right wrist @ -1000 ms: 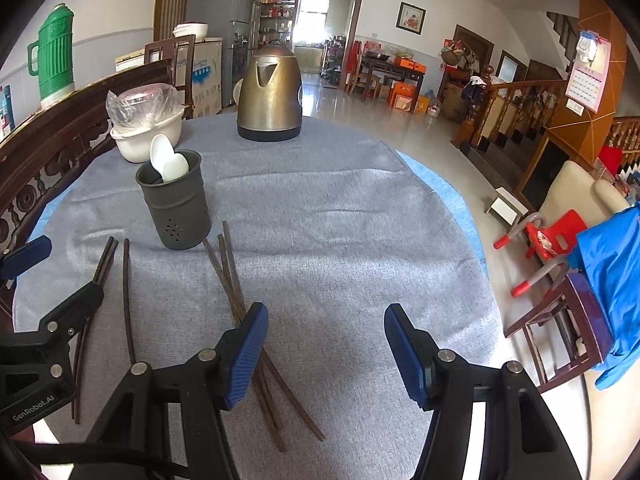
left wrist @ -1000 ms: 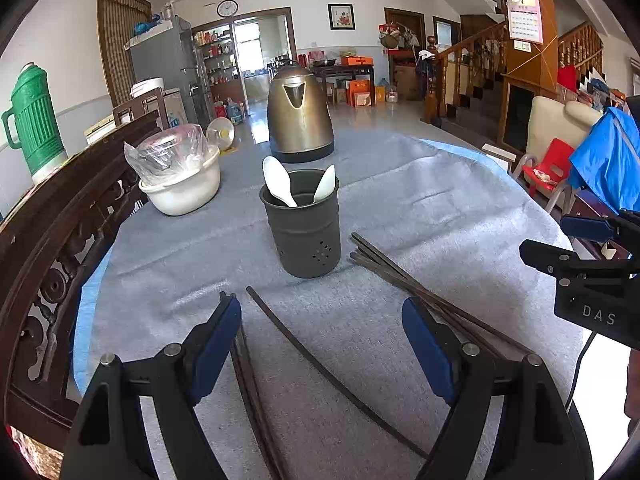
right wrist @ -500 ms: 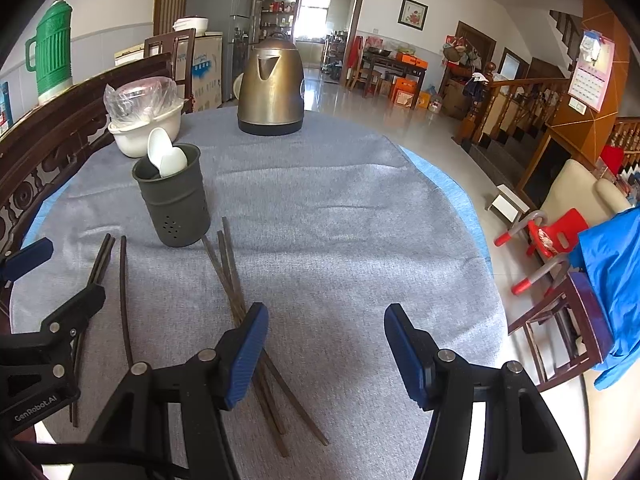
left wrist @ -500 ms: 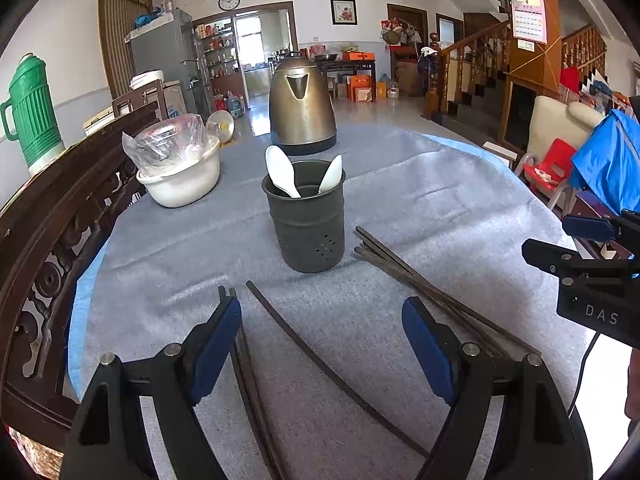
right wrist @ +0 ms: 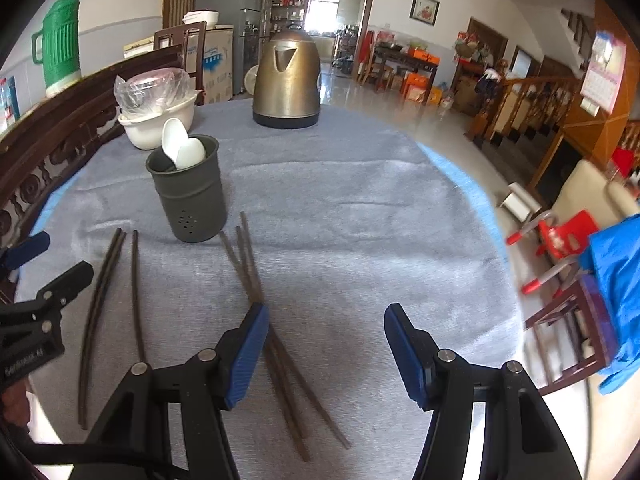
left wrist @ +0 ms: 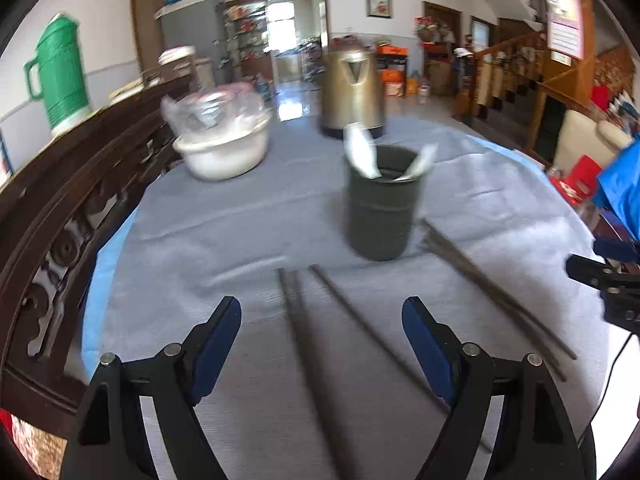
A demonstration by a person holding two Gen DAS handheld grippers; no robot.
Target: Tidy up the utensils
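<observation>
Blue-padded tongs spread over loose chopsticks, nothing pinched yet

Nearest, the left gripper (left wrist: 322,344) stands wide astride 3 dark chopsticks (left wrist: 298,320) flat on the grey cloth (left wrist: 208,224); the right gripper (right wrist: 326,354) gapes empty just right of a crossed chopstick bundle (right wrist: 250,272). Beyond stands the holder (right wrist: 192,200) with 2 white spoons (right wrist: 182,152). Best to centre 1 pair between the pads and close low

A grey cloth (right wrist: 360,208) with a pale blue edge covers the tabletop. The cup (right wrist: 192,200) is dark grey and holds white spoons (right wrist: 182,150). The chopsticks (right wrist: 256,292) are dark brown, the kettle (right wrist: 286,80) brassy gold with a black base, the bowl (right wrist: 154,128) white, the flask (right wrist: 60,44) green. The fingers (right wrist: 246,352) have blue pads on black arms
</observation>
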